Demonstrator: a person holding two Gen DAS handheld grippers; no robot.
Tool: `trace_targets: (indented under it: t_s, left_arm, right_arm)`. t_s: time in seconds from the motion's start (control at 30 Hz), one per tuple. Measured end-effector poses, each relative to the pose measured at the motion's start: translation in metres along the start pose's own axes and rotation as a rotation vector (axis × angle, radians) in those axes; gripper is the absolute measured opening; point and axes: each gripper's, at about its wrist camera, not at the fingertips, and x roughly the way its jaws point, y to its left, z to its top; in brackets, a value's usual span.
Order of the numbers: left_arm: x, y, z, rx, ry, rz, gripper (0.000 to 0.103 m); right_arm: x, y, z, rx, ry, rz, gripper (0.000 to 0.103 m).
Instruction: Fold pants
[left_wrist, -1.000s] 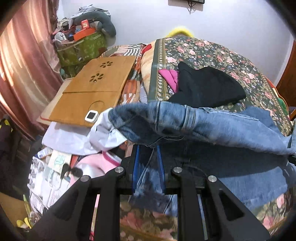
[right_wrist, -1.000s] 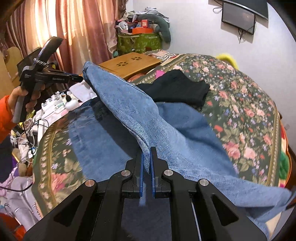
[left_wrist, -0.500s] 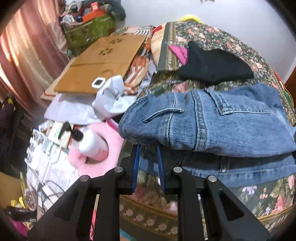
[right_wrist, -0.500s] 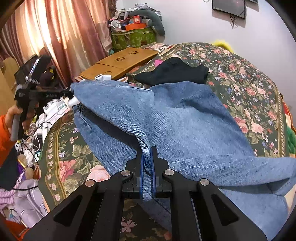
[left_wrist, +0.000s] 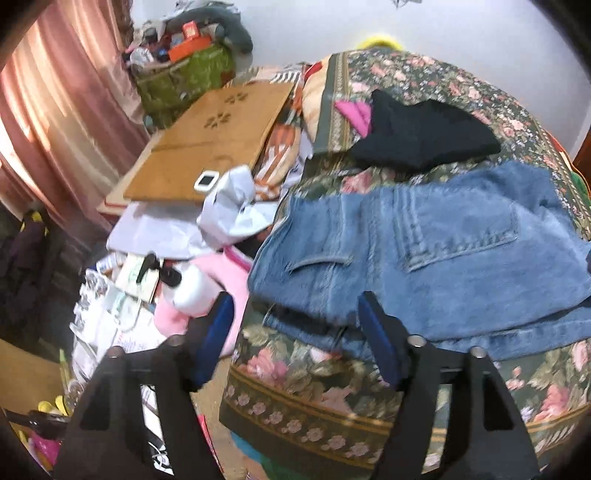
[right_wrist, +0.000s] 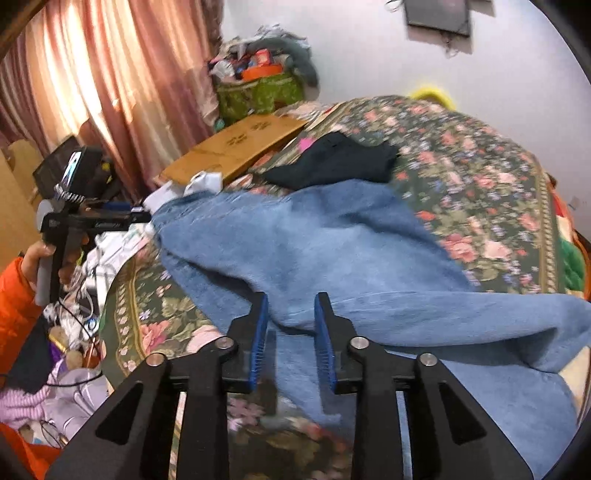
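Lying folded over on the floral bedspread (left_wrist: 325, 402), the blue jeans (left_wrist: 424, 258) rest at the bed's near edge, waistband toward its corner. Both tools have just been opening: the left tool (left_wrist: 295, 332) stands wide with nothing gripped, and the right tool (right_wrist: 291, 325) is parted slightly, denim between its pads but not pinched. A black garment (left_wrist: 421, 133) lies beyond the jeans.

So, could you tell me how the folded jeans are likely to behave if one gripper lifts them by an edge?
The jeans would probably sag and unfold, since the top layer drapes loosely with soft wrinkles. They look fairly heavy: thick denim lies doubled. They seem unlikely to slide much on the floral bedspread, as both are rough fabrics.
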Motion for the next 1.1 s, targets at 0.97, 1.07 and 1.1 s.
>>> trace_targets:
  t_s: [0.97,1.07,1.1]
  left_arm:
    - [0.049,-0.185,0.076,0.237,0.016,-0.154,0.09]
    - [0.055,-0.192,0.067,0.272,0.013,-0.142,0.09]
    - [0.055,-0.191,0.065,0.279,0.008,-0.137,0.091]
  right_arm:
    - [-0.029,-0.293,-0.006,0.584,0.124,-0.466,0.068]
    - [-0.02,-0.304,-0.015,0.634,0.16,-0.464,0.068]
    - [-0.019,-0.305,-0.017,0.637,0.169,-0.458,0.068]
